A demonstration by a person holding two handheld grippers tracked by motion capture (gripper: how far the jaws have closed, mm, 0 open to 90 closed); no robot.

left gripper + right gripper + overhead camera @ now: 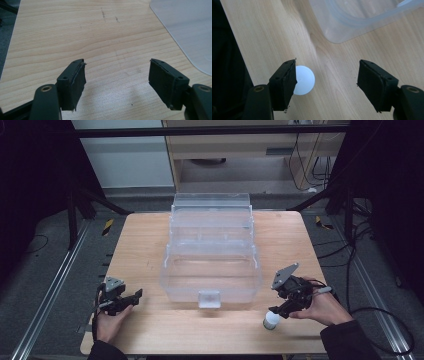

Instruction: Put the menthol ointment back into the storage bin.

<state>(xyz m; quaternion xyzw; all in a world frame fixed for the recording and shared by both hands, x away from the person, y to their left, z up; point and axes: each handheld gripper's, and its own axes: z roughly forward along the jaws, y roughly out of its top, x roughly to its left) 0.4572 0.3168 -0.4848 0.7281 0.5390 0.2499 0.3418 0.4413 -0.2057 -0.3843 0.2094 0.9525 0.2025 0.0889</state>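
At the lower left of the high view, the left hand [107, 322] holds the left tool [131, 298] low over the table [145, 240], its jaws spread wide with nothing between them. At the lower right, the right hand [325, 307] tilts the right tool [282, 310] down, jaws parted, over a small white bottle [271, 320]. The bottle stands just below the clear plastic bin [212, 270] at centre frame.

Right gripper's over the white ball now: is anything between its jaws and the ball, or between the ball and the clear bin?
Nothing visible blocks the right gripper: its jaws are open, the white ball beside the left one. Bare wooden table lies between the ball and the clear bin; only the bin's near wall must be cleared.
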